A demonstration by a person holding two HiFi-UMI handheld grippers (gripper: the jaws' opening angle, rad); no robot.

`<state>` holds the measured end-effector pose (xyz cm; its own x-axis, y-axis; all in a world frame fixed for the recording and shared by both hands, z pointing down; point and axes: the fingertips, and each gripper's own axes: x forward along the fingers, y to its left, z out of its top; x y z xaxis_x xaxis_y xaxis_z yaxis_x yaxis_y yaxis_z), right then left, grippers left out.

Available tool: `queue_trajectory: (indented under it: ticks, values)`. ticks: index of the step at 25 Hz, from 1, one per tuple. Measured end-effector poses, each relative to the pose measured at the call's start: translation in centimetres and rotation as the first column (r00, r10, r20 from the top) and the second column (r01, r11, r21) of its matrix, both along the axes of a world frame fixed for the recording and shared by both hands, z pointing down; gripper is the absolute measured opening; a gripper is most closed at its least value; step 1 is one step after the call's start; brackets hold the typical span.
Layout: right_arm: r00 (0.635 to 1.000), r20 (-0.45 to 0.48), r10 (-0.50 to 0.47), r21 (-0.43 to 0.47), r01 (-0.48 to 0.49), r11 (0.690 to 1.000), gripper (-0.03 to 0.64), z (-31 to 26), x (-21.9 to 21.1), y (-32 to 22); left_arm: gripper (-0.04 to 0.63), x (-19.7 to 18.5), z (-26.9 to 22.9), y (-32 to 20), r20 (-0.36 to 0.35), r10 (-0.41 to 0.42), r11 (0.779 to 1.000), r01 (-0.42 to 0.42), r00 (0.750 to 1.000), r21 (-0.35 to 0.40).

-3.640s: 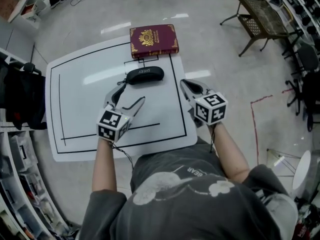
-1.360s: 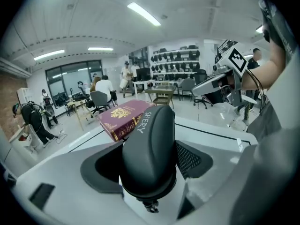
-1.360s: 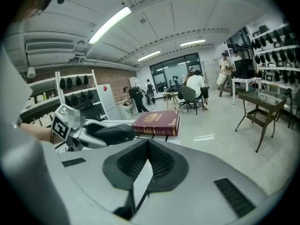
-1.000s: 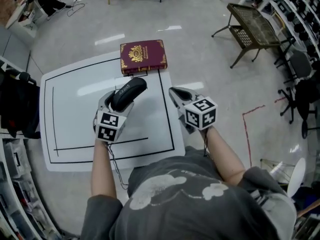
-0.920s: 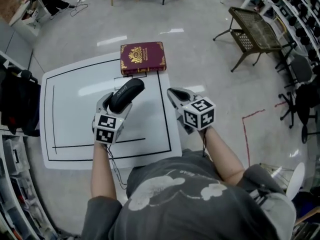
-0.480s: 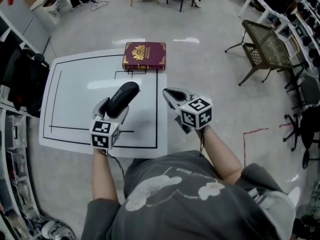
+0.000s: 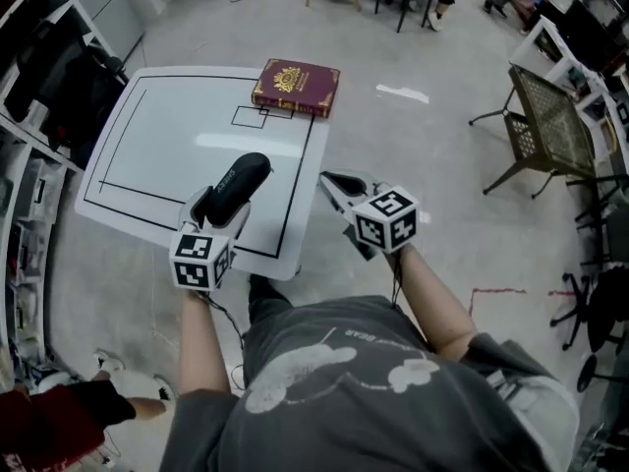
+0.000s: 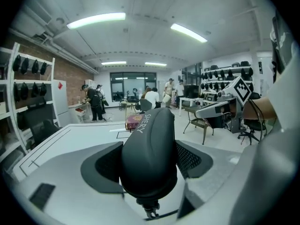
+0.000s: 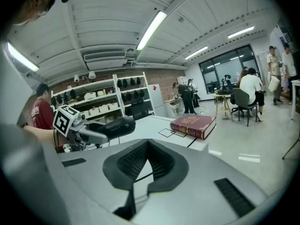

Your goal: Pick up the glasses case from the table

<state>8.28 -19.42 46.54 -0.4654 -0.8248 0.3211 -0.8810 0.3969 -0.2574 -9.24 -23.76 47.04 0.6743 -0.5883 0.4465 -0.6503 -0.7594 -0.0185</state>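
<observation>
The glasses case (image 7: 239, 182) is a black oblong hard case. It is held off the white table (image 7: 157, 150) by my left gripper (image 7: 224, 201), whose jaws stand wide and press on its sides. In the left gripper view the case (image 8: 149, 146) fills the centre between the two dark pads (image 8: 101, 165). My right gripper (image 7: 334, 184) hovers beside the table's near right corner, shut and holding nothing. In the right gripper view, its pads (image 9: 133, 163) meet at the tips, and the case (image 9: 112, 127) shows at the left.
A dark red book (image 7: 297, 87) lies at the table's far edge and also shows as the book (image 9: 193, 124) in the right gripper view. Shelving (image 7: 34, 116) lines the left side. A wicker chair (image 7: 550, 126) stands at the right. A person's red sleeve (image 7: 69, 413) is at bottom left.
The case lay on the table in the oldest frame; it is now lifted in my left gripper. Over the last second, both grippers swung toward the table's near right corner.
</observation>
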Motion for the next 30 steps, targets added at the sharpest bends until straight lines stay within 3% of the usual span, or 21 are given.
queue_trajectory:
  ticks: [13, 30]
  values:
    - [0.981, 0.019, -0.195, -0.041, 0.195, 0.980, -0.002, 1.8, -2.4, 5.2, 0.334, -1.6, 0.2, 9.2, -0.009, -0.172, 0.985, 0.171, 0.985, -0.023]
    - [0.971, 0.019, -0.240, -0.056, 0.241, 0.969, -0.002, 1.6, -7.7, 11.4, 0.334, -6.8, -0.5, 17.3, -0.065, -0.226, 0.974, 0.223, 0.972, -0.041]
